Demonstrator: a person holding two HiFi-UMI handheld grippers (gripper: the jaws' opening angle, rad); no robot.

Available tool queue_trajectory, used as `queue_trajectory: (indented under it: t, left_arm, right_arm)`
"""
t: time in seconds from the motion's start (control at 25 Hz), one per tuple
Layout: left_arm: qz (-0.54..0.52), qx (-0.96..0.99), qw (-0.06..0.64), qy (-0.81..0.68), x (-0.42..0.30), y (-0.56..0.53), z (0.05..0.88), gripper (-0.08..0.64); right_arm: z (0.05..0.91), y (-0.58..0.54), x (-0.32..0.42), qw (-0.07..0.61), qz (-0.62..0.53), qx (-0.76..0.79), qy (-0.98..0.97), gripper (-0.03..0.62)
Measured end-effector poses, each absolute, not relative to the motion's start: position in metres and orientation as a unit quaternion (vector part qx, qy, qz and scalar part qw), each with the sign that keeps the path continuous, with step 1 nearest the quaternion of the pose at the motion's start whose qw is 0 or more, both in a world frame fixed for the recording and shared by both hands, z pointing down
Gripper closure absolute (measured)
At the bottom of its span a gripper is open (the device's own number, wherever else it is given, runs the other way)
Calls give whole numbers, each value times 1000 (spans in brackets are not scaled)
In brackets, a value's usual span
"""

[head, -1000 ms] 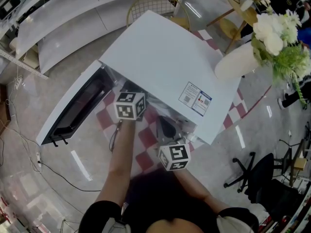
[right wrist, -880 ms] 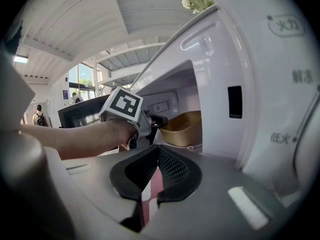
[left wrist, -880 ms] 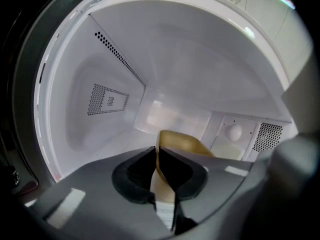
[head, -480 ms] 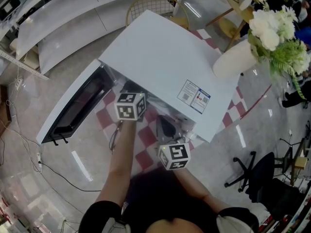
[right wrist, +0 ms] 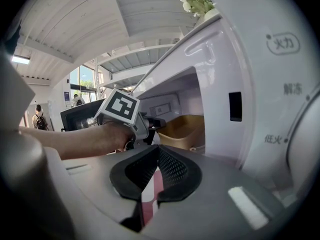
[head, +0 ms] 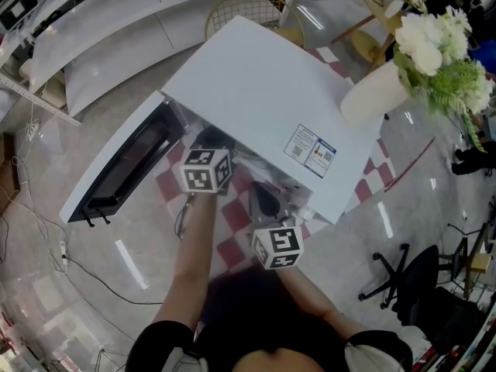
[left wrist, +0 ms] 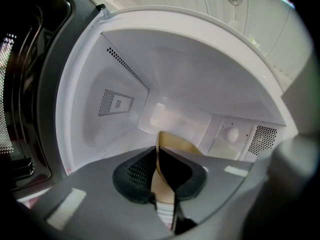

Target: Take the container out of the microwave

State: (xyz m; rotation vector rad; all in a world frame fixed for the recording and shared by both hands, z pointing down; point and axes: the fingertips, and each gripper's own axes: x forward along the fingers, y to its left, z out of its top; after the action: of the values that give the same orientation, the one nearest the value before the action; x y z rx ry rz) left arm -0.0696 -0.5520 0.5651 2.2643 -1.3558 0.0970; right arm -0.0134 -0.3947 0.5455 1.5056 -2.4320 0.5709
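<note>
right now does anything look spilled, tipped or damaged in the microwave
Nothing stands out. The tan container sits level inside the open microwave, with the left gripper clamped on its rim; no spill or damage shows.

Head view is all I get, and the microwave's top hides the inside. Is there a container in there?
Observer: Yes, a tan container sits inside the microwave.
Child: Is anything grabbing it?
Observer: The left gripper is shut on its near rim.
Child: What about the other one?
Observer: The right gripper is shut with nothing in it. It is outside the opening, near the control panel.
</note>
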Motion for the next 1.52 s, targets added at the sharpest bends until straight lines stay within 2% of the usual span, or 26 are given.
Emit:
queue_trajectory:
  t: [1.52]
  left_arm:
    - [16,809,248,-532,-108,-507,552,534]
  right_arm:
    - [542,-374,-16,108,183,506,-836,592]
